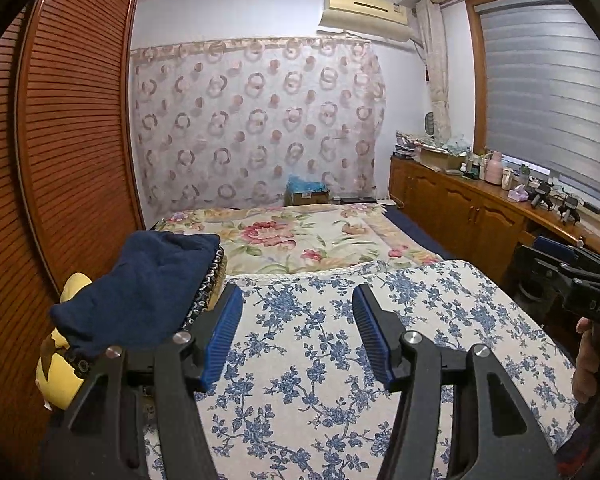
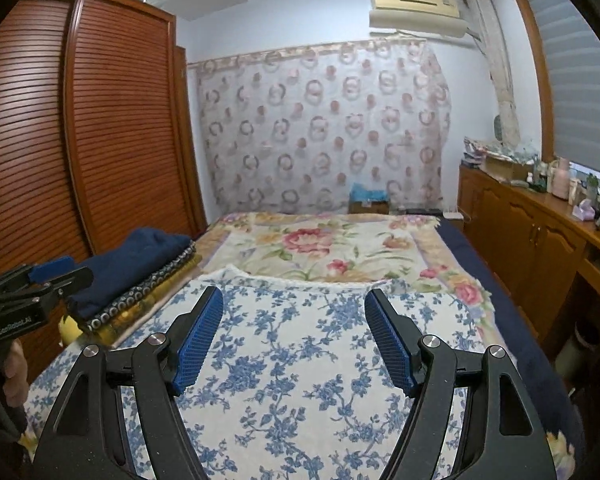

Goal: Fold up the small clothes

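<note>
Left gripper [image 1: 298,332] jaws wide, right gripper [image 2: 294,336] jaws wide, both over blue-floral cloth [image 2: 300,380] on bed [image 2: 340,248], folded clothes stack [image 2: 140,280] at left

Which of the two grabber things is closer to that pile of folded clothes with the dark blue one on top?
Left. The left gripper hovers open right beside the folded pile, its left finger next to the navy garment. The right gripper is farther right, over the blue floral cloth.
</note>
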{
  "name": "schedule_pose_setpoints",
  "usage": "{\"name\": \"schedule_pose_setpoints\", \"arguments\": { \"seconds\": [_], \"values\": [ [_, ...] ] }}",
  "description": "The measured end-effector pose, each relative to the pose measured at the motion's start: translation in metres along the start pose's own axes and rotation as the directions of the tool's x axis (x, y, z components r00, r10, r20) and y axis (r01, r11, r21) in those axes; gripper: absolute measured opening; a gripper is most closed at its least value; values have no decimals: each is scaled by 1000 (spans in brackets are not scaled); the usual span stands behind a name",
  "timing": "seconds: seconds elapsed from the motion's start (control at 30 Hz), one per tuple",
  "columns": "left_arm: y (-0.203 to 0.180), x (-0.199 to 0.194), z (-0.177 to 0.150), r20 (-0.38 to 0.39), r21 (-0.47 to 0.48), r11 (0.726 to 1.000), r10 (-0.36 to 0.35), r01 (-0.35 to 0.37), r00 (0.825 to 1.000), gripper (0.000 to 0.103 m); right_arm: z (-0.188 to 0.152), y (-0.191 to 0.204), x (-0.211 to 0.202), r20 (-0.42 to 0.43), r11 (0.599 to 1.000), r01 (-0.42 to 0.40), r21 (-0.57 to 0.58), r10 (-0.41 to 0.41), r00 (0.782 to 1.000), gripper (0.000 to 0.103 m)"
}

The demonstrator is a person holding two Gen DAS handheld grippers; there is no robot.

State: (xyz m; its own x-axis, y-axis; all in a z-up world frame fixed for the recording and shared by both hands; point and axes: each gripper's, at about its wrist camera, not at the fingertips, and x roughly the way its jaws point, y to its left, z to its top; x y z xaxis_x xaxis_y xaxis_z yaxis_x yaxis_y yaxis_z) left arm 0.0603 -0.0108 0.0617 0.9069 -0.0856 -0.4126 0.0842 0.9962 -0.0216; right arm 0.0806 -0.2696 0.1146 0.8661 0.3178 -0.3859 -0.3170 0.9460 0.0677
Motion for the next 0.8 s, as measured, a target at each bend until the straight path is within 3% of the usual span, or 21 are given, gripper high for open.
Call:
{"name": "schedule_pose_setpoints", "arguments": {
  "seconds": [0.8],
  "values": [
    [7, -1, 1, 0, -17, 1000, 19, -19, 1000, 57, -2, -2, -5, 7, 1000, 6, -4, -6, 1000, 75]
  ]
}}
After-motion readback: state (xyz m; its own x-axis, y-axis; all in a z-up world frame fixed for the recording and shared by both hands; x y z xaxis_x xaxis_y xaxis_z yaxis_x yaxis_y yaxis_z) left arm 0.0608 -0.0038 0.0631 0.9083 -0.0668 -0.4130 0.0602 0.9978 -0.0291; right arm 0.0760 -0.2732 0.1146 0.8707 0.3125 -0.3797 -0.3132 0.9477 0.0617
